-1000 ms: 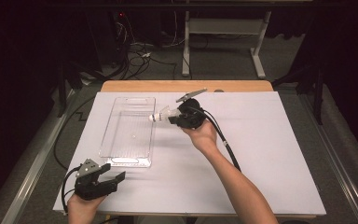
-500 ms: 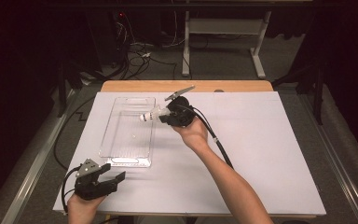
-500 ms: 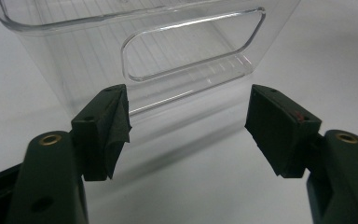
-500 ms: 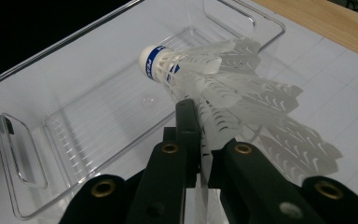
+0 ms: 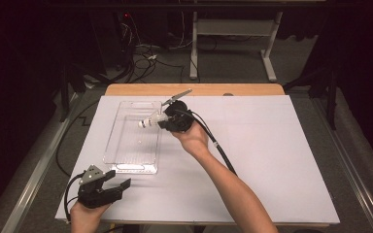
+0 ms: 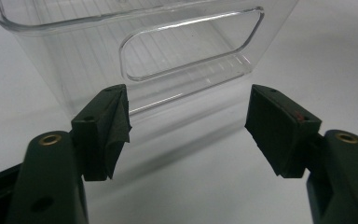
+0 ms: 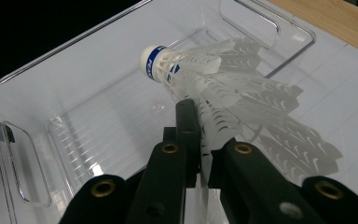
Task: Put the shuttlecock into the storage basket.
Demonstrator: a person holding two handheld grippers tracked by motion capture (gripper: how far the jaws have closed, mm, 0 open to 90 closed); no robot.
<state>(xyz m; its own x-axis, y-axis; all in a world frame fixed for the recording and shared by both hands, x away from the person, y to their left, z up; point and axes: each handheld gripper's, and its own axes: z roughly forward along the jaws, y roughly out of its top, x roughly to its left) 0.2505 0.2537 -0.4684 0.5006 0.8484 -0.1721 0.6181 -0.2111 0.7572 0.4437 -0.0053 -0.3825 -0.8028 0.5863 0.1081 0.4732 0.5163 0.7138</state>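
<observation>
Right gripper point(image 5: 159, 121) clamped on skirt of white plastic shuttlecock with blue-banded cork point(image 7: 200, 77); shuttlecock held above right rim of clear plastic rectangular bin point(image 5: 126, 145), cork pointing over bin interior. Bin sits left of centre on desk point(image 5: 272, 160). Left gripper point(image 6: 189, 123) at near-left corner, jaws wide apart, nothing between, facing bin's near handle wall.
</observation>
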